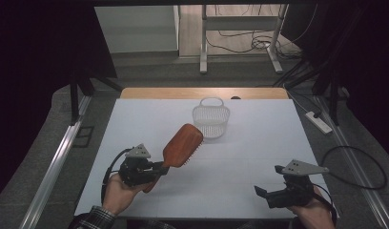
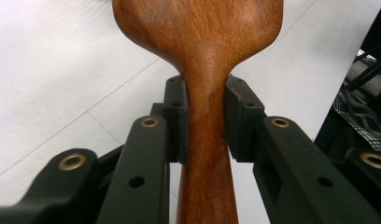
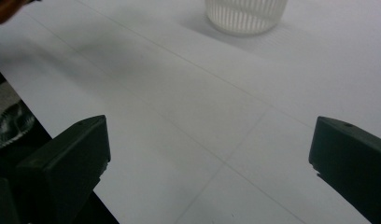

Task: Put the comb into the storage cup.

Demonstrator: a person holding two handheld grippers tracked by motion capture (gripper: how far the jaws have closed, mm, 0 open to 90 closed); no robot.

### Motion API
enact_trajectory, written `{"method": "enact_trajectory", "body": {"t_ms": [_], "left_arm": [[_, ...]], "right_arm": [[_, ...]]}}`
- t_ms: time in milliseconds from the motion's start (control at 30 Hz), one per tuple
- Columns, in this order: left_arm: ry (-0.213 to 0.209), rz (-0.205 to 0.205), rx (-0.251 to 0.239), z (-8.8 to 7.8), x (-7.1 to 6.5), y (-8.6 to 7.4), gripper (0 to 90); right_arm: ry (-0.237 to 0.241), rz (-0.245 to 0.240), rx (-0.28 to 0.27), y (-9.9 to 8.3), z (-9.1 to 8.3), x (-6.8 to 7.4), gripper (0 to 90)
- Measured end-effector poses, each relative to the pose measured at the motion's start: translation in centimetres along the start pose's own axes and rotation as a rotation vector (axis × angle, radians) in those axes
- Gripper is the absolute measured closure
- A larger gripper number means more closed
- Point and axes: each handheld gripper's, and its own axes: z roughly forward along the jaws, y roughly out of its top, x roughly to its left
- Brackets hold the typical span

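Both jaws of the left gripper point(image 2: 205, 116) are clamping the wooden hairbrush point(image 1: 182, 146) by its neck. The right gripper point(image 1: 269, 192) is hanging wide open, gripping nothing.

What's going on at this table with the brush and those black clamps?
A person holds a hand-held gripper in each hand. The left hand-held gripper is clamped on the handle of a wooden hairbrush, lifting it off the white table, its head pointing towards a white basket. The right hand-held gripper sits open near the table's front edge, holding nothing.
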Motion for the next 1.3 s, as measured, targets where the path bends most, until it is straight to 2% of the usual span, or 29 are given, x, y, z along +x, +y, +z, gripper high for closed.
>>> {"method": "enact_trajectory", "body": {"t_ms": [167, 267, 500, 667, 733, 833, 1067, 1300], "left_arm": [[-0.011, 0.006, -0.01, 0.1, -0.2, 0.3, 72.4], [-0.019, 0.007, -0.013, 0.2, -0.2, 0.5, 72.4], [-0.023, 0.011, -0.016, 0.5, -0.3, 0.8, 72.4], [-0.033, 0.018, -0.022, 0.7, -0.5, 1.1, 72.4], [-0.037, 0.024, -0.023, 0.7, -0.5, 1.2, 72.4], [-0.046, 0.024, -0.026, 0.9, -0.6, 1.4, 72.4], [-0.053, 0.04, -0.039, 1.1, -0.9, 1.8, 72.4], [-0.054, 0.046, -0.046, 1.4, -1.3, 2.1, 72.4]], "right_arm": [[0.037, 0.006, -0.034, 0.8, 0.2, -0.1, 0.0], [0.054, 0.027, -0.05, 1.4, 0.5, -0.2, 0.0], [0.072, 0.028, -0.044, 2.3, 1.2, -0.2, 0.0], [0.101, 0.036, -0.037, 3.3, 2.3, -0.2, 0.0], [0.125, 0.056, -0.036, 3.5, 2.7, -0.1, 0.0], [0.12, 0.029, -0.021, 3.9, 3.2, 0.3, 0.0], [0.139, 0.053, -0.033, 4.7, 4.0, 0.6, 0.0], [0.15, 0.054, -0.04, 5.4, 4.7, 1.1, 0.0]]}}
